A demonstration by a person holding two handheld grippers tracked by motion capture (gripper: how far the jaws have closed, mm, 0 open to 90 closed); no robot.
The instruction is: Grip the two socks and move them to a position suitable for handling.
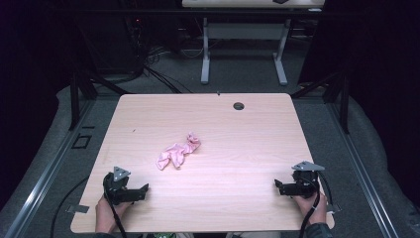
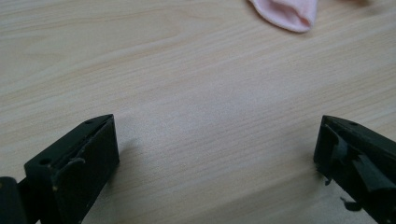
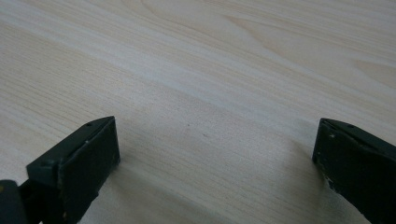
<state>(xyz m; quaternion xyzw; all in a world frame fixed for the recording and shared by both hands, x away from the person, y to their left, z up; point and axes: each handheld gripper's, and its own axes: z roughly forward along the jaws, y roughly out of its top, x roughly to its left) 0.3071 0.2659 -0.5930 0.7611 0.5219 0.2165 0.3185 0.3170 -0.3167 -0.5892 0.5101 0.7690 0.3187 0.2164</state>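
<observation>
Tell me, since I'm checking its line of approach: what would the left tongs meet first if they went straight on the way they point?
Probably the pink cloth: the left tongs stand open over bare table, with the cloth's near end ahead, slightly off to one side.

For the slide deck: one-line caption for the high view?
Pink cloth lies crumpled mid-table; open left gripper and right gripper rest near the front corners.

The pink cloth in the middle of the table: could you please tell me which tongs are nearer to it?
Left. The left tongs sit just below-left of the pink cloth; the right tongs rest far off to its right.
</observation>
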